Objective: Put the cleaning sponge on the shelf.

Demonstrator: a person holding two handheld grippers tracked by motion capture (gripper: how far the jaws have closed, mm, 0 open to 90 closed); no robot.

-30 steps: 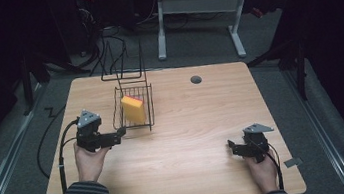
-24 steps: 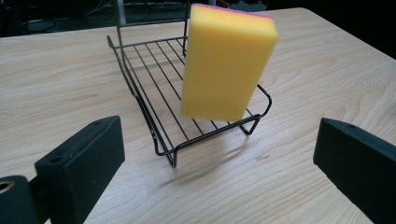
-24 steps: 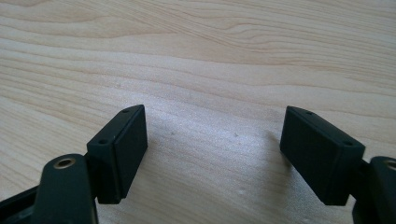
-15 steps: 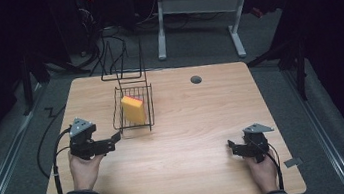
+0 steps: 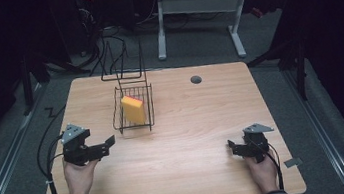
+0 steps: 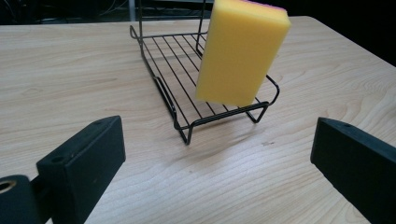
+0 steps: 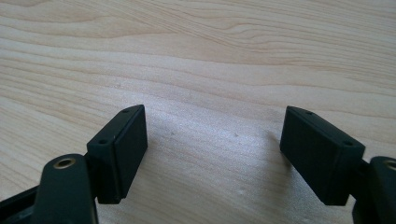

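Note:
A yellow sponge (image 5: 133,108) with a pink top stands on edge in a black wire rack (image 5: 121,119) on the left half of the wooden table (image 5: 189,125). My left gripper (image 5: 108,144) hovers to the front left of the rack and points at it, open with nothing between its jaws, which have just been closing slightly. In the left gripper view the sponge (image 6: 240,51) leans in the rack (image 6: 168,51) beyond the left gripper (image 6: 217,140). My right gripper (image 5: 232,147) rests open near the front right corner, over bare wood in the right gripper view (image 7: 215,126).
A dark round grommet (image 5: 196,79) sits near the table's far edge. The rack's tall wire handle (image 5: 124,58) rises at the back. A white desk frame (image 5: 193,8) and cables stand on the floor beyond. A tape scrap (image 5: 293,162) lies at the front right edge.
My left hand has drawn back from the rack, moving left and toward the table's front edge. The right hand has stayed where it was.

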